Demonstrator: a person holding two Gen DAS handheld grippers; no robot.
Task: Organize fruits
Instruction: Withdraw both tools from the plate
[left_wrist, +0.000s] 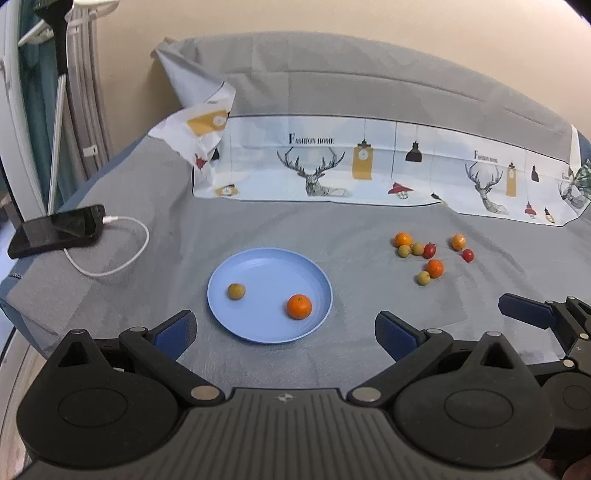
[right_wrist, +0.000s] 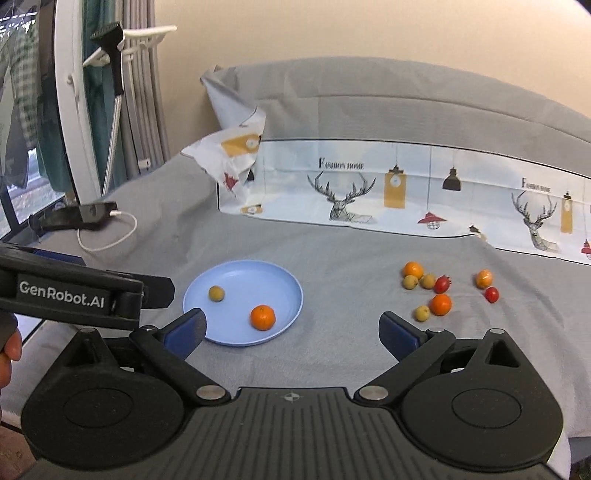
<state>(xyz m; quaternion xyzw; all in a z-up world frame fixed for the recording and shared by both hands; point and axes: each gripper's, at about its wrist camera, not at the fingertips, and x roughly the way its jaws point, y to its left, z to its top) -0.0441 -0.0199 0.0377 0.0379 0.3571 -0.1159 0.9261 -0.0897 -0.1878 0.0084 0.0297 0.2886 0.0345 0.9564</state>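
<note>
Phone (left_wrist: 59, 230) and its white cable (left_wrist: 122, 251) lie left of the blue plate (left_wrist: 269, 266); left hand-held gripper (left_wrist: 284, 332) and right hand-held gripper (right_wrist: 291, 332) both spread, empty.

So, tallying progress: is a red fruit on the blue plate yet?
No, the blue plate holds only an orange and a yellowish-green fruit; the red fruits lie on the cloth.
</note>
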